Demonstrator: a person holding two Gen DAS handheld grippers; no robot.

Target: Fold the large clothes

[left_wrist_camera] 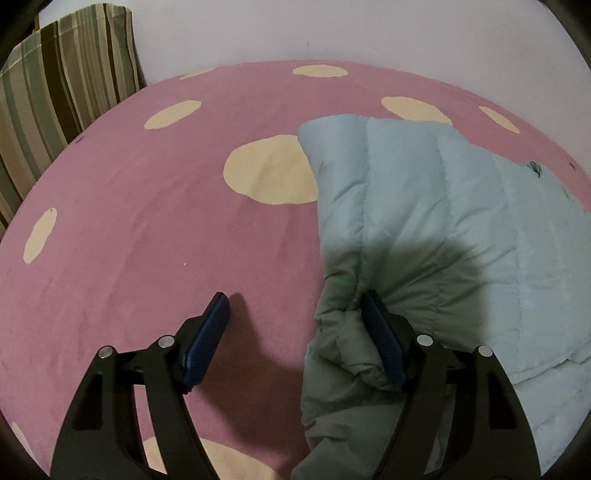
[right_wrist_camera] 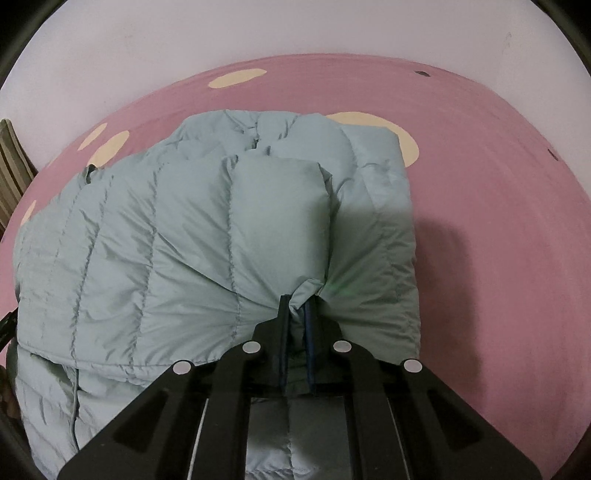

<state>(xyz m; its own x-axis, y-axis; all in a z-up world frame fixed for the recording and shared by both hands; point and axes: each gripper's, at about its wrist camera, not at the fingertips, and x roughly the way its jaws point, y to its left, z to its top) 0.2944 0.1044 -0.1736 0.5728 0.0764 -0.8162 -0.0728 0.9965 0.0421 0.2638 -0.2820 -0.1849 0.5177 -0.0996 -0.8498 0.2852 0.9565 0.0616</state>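
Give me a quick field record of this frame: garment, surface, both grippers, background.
garment: pale blue-green quilted puffer jacket, bunched, partly folded over itself
surface: pink bedsheet with cream dots
left gripper: open; one pad against the jacket's edge, the other over bare sheet, nothing pinched
right gripper: shut on a pinch of jacket fabric near its edge
background: pale wall; striped pillow at far left of the left wrist view
fold state: not yet flat or tidy
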